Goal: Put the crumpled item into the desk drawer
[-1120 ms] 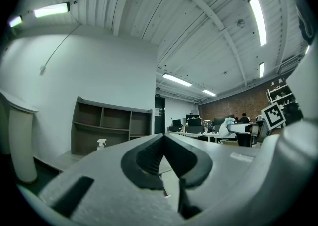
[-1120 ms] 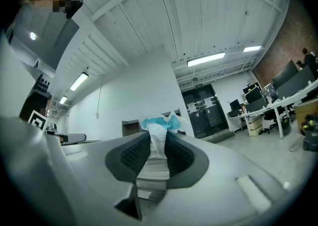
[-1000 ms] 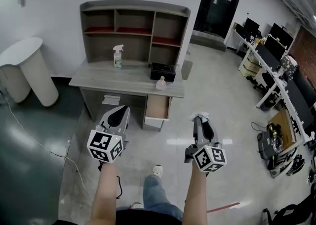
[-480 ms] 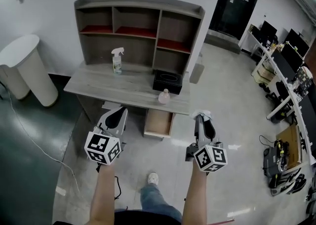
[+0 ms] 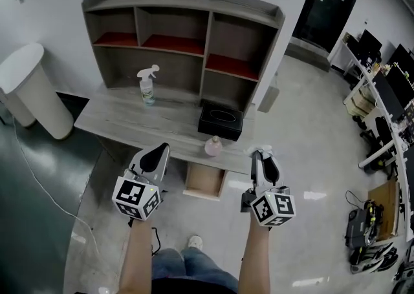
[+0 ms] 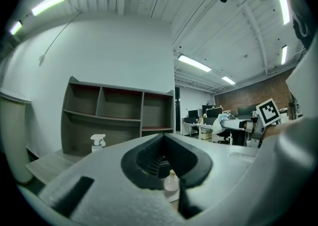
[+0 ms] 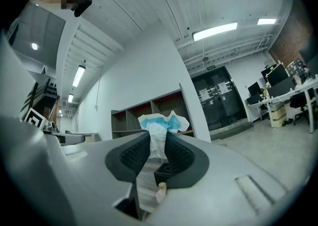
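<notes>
Head view, left to right. A spray bottle (image 5: pixel 148 85) stood upright at upper left on the desk (image 5: pixel 116 121), before the shelf unit (image 5: pixel 181 44). At lower left, the left gripper (image 5: pixel 164 148) had its jaws pressed together at the tips, with nothing between them. At centre, the desk drawer (image 5: pixel 204 181) stood open below the desktop, with a small pink bottle (image 5: pixel 212 147) and a black tissue box (image 5: pixel 221 121) above it. Right of centre, the right gripper (image 5: pixel 261 155) was clamped on the crumpled item (image 7: pixel 160 126), a white-and-blue wad protruding past the jaw tips, just right of the drawer in frame.
</notes>
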`<state>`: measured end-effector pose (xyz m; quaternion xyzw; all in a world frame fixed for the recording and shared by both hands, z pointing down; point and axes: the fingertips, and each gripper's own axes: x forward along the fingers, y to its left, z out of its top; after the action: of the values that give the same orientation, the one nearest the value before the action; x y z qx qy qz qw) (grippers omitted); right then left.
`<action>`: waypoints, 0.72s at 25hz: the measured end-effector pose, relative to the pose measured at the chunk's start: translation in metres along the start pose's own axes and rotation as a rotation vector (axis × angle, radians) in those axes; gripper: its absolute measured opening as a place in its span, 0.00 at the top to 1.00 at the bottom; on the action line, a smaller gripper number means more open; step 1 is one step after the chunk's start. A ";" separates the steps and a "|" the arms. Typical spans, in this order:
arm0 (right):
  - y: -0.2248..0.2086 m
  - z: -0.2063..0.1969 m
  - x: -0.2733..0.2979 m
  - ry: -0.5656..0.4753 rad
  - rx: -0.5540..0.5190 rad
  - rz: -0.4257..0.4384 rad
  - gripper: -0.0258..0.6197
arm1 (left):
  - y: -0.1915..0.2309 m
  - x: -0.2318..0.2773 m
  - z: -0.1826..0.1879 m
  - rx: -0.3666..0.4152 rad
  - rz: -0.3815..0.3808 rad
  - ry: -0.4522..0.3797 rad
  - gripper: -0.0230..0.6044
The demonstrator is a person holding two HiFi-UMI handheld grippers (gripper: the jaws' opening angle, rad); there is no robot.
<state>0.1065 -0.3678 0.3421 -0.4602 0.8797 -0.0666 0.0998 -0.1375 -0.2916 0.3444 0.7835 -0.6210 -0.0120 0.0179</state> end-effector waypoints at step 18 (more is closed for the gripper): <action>0.026 -0.227 0.037 0.431 0.127 0.097 0.81 | 0.015 0.052 -0.138 -0.123 -0.037 0.193 0.96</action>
<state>0.0120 -0.3778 0.5529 -0.3854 0.8958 -0.2135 -0.0588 -0.1346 -0.3441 0.4827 0.7897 -0.6000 0.0252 0.1256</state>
